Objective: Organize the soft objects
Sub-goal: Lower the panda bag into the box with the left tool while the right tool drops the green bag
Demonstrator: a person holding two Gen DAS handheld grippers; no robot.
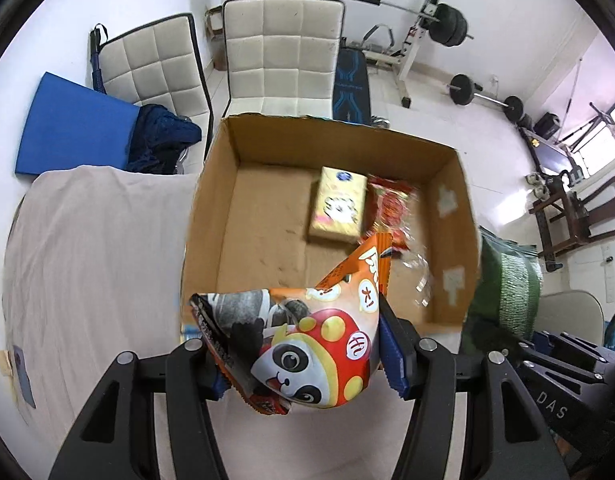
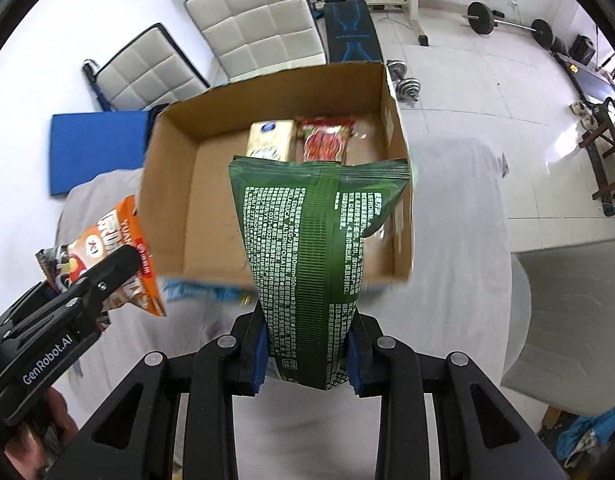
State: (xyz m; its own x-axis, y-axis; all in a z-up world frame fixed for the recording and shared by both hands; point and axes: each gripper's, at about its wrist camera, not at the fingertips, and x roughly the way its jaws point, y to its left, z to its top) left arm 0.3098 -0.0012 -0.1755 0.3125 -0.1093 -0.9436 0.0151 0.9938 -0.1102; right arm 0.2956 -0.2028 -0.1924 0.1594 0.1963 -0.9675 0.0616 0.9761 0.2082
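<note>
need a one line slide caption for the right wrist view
Right gripper holds a green packet over the cardboard box; left gripper holds an orange snack bag beside it.

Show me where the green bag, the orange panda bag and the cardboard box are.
green bag (image 2: 307, 248), right wrist view, middle of its printed back.
orange panda bag (image 1: 307, 344), left wrist view, the panda face.
cardboard box (image 1: 211, 200), left wrist view, its left wall.
</note>
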